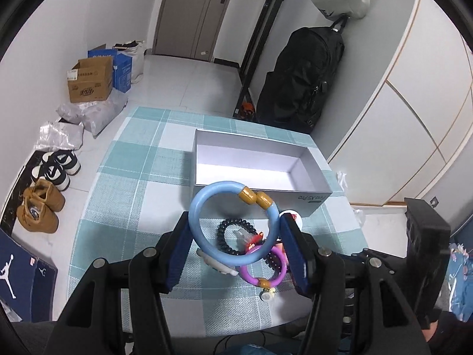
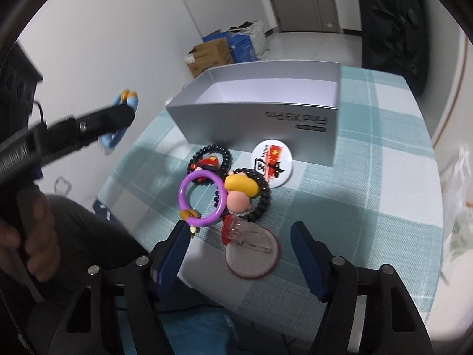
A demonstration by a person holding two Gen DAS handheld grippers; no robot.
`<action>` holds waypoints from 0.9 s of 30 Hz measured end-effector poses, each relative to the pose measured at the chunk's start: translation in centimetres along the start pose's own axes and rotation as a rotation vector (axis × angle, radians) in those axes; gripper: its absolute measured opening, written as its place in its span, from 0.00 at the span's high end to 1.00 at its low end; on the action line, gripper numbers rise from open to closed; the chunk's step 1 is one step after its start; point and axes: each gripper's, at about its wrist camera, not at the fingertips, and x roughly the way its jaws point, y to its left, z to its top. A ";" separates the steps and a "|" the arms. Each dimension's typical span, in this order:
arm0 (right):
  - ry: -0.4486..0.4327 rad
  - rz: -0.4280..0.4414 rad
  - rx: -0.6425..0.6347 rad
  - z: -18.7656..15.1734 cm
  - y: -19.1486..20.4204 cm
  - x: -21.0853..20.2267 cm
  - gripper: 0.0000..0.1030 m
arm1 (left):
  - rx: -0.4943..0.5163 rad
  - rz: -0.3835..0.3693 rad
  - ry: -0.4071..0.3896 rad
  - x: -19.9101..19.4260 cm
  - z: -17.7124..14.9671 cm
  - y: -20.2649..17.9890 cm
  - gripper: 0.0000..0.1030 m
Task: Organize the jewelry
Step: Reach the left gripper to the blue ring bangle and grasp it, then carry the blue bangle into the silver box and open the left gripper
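In the lower centre of my left wrist view, my left hand-held gripper (image 1: 235, 236) is clenched on the blue bangle (image 1: 233, 223), lifted above the checked tabletop (image 1: 118, 207), its gold beads uppermost. My right hand-held gripper (image 2: 239, 254) hangs released, jaws apart around nothing, over a clear round badge back (image 2: 251, 256) at lower centre. Just beyond lie the purple ring (image 2: 201, 201), a yellow-and-pink charm (image 2: 241, 193), two black coil hair ties (image 2: 211, 155) and a white pin badge (image 2: 272, 164), and past them, at mid-frame, the open grey box (image 2: 257, 118).
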 end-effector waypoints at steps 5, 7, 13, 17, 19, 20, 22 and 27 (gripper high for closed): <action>0.012 -0.047 -0.025 0.3 0.2 0.7 0.61 | 0.018 -0.002 -0.007 -0.6 0.0 0.0 0.48; 0.015 -0.063 -0.022 0.3 0.2 0.9 0.68 | 0.023 -0.002 -0.009 -0.6 0.0 -0.1 0.48; 0.004 -0.055 -0.021 0.3 0.2 0.7 0.72 | 0.017 -0.005 -0.010 -0.7 0.1 0.2 0.48; -0.044 -0.032 -0.003 1.0 -0.1 -0.3 0.72 | 0.011 -0.002 -0.006 -0.5 0.2 0.1 0.48; -0.083 -0.013 0.018 1.5 -0.5 -1.1 0.72 | 0.004 -0.003 -0.003 -0.3 0.4 0.1 0.48; -0.094 -0.007 0.026 1.6 -0.5 -1.4 0.72 | 0.000 -0.005 -0.003 -0.3 0.5 0.0 0.48; -0.128 0.016 0.049 2.1 -0.8 -2.1 0.72 | -0.004 -0.007 -0.005 -0.1 0.8 -0.1 0.48; -0.235 0.070 0.090 3.8 -1.6 -3.9 0.72 | 0.011 0.005 -0.033 0.4 1.9 -0.6 0.48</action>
